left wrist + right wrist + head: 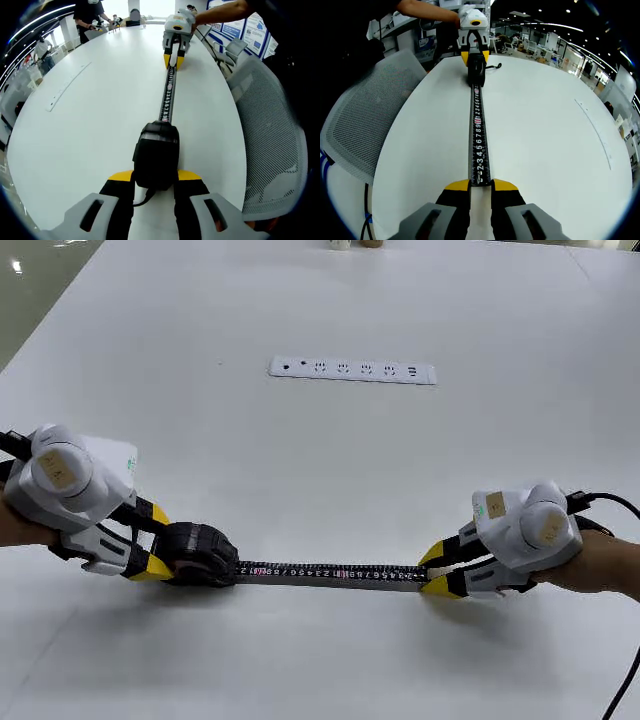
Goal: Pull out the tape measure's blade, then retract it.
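Right claw (480,185) pinches the blade (479,145) stretching to the black case (476,70).

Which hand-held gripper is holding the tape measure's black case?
The left hand-held gripper: its yellow-tipped jaws clamp the chunky black tape measure case, while the right hand-held gripper pinches the end of the extended dark numbered blade.

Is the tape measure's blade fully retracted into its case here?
No, the blade stretches from the case in the left gripper to the right gripper.
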{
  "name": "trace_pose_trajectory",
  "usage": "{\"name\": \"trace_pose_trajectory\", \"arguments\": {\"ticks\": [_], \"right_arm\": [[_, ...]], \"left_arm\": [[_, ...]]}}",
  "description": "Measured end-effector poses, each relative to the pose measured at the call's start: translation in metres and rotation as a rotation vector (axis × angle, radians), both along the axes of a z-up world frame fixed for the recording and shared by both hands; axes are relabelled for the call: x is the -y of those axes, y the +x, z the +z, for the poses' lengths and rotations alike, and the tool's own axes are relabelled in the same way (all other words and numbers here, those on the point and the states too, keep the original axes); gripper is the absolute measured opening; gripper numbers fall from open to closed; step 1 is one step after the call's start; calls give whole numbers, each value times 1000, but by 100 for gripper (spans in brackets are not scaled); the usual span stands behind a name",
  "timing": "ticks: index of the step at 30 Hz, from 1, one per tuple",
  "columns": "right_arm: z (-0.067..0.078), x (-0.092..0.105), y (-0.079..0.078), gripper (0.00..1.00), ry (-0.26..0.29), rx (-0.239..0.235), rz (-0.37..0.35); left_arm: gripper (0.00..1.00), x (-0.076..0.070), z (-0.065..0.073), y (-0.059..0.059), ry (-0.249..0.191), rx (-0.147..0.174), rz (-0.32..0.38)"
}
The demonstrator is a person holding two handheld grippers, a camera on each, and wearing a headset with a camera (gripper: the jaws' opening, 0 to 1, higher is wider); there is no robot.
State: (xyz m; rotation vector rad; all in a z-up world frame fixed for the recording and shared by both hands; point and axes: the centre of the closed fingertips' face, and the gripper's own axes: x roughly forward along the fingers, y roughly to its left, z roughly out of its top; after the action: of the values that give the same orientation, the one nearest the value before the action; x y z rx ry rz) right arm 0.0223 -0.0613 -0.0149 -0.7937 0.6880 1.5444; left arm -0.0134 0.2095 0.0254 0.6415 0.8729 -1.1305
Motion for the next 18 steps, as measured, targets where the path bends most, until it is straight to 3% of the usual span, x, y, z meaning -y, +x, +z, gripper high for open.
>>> {"name": "trace_pose_trajectory", "arguments": {"ticks": [6,12,18], "right_arm": [[0,0,0,12,-4,-4,-5],[1,-3,1,17,-3,-3,-11],[2,1,1,22,-4,2,-20]], "left_arm": [[25,0,0,0,3,-1,1],[26,-5,-2,-1,38,13,-8],[35,-9,-1,-1,40,18,22]]}}
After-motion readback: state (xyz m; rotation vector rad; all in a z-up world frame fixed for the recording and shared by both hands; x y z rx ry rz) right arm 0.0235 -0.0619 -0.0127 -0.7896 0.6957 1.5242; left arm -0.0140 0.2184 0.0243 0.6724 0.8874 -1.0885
